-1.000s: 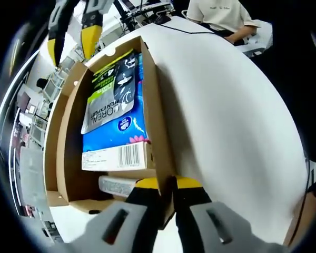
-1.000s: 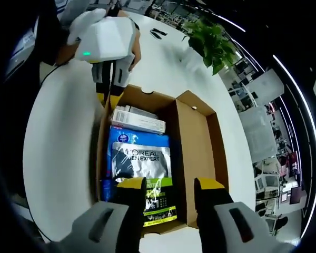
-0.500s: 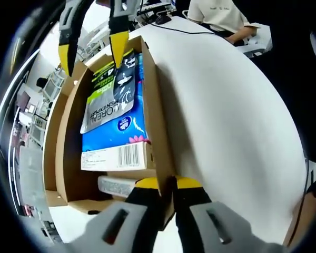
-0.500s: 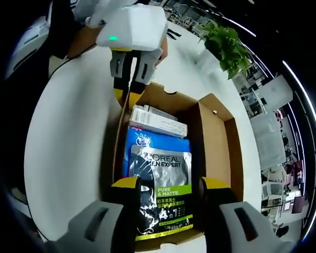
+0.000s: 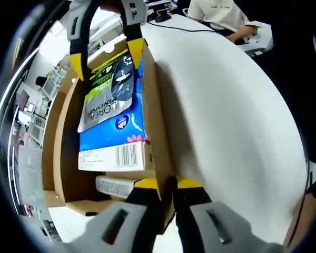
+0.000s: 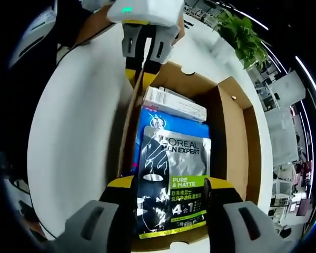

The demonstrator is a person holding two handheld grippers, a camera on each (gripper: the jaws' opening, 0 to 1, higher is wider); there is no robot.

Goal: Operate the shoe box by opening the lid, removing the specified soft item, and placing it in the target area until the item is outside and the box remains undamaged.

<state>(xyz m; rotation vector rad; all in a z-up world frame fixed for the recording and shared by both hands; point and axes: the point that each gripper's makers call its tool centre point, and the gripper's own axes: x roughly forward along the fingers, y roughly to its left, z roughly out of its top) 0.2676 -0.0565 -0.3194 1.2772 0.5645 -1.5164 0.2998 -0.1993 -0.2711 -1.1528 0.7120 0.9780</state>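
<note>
In the left gripper view, the left gripper (image 5: 167, 185) pinches the box (image 5: 157, 113) wall steady, while in the right gripper view the right gripper (image 6: 171, 185), jaws wide, straddles the sachet (image 6: 175, 182) inside and should close squarely on its edge.

- The left hand-held gripper (image 5: 167, 185) rises from the bottom of the left gripper view with its two yellow-tipped jaws nearly together, pinching the near wall of the cardboard box (image 5: 157, 105) between them.
- In the right gripper view the left hand-held gripper (image 6: 142, 68) reaches in from the far side, its grey jaws pointing down onto that same box wall; a hand partly shows behind its white housing.
- The right hand-held gripper (image 6: 170, 185) has its jaws spread wide, one yellow tip on each side of the silver pouch (image 6: 172, 184).
- In the left gripper view the right hand-held gripper (image 5: 106, 55) comes down from the far end, jaws apart, straddling the pouch's top.
</note>
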